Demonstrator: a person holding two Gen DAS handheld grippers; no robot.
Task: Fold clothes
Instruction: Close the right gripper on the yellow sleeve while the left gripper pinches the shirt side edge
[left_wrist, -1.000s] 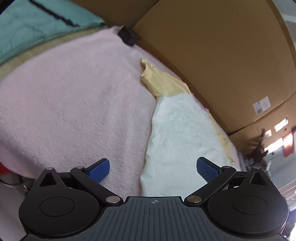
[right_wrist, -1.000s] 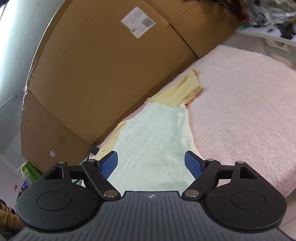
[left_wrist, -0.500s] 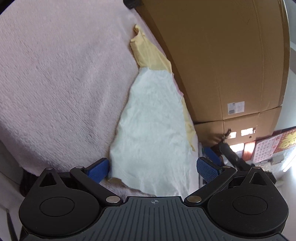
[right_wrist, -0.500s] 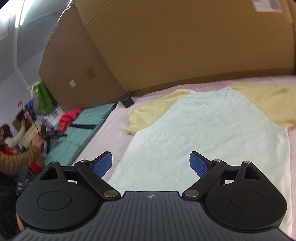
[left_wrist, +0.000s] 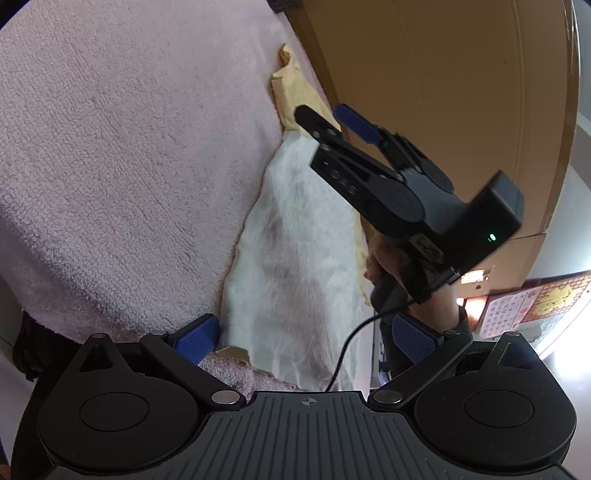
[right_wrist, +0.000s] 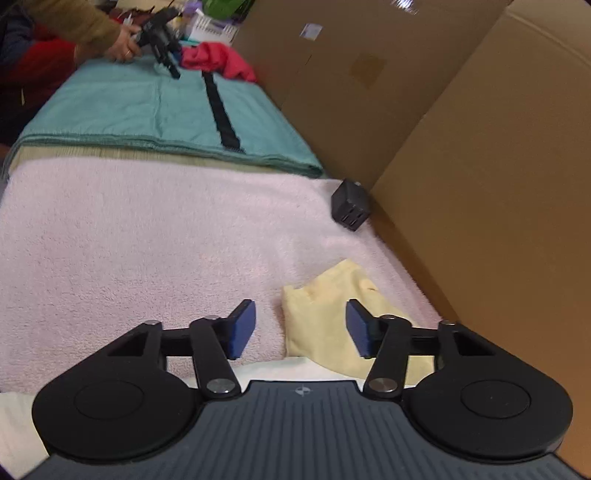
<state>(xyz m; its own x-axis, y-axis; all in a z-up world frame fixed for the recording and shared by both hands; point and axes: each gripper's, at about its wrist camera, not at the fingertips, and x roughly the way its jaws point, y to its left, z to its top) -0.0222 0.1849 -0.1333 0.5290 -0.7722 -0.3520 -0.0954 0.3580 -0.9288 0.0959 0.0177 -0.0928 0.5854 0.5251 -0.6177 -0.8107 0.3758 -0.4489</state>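
A shirt with a white body (left_wrist: 295, 258) and yellow sleeves lies on the pink blanket (left_wrist: 110, 147) beside the cardboard. My left gripper (left_wrist: 303, 338) is open just above the near hem, and white cloth shows between its fingers. My right gripper (left_wrist: 327, 114), held by a hand (left_wrist: 384, 266), hovers at the far sleeve (left_wrist: 291, 92). In the right wrist view that yellow sleeve (right_wrist: 325, 302) lies between and below the blue pads (right_wrist: 242, 328). The jaws of the right gripper (right_wrist: 301, 328) are closing, and the pads stand apart from the cloth.
Big cardboard boxes (right_wrist: 480, 184) wall the far side of the blanket (right_wrist: 147, 240). A black charger block (right_wrist: 351, 208) sits by them. Beyond lie a teal blanket (right_wrist: 129, 110) and a red garment (right_wrist: 218, 61), where another person's hand (right_wrist: 122, 44) works a gripper.
My right gripper swung across the shirt to the far yellow sleeve, rolled over and came into the left view, its jaws narrower. The left gripper dipped slightly toward the hem.
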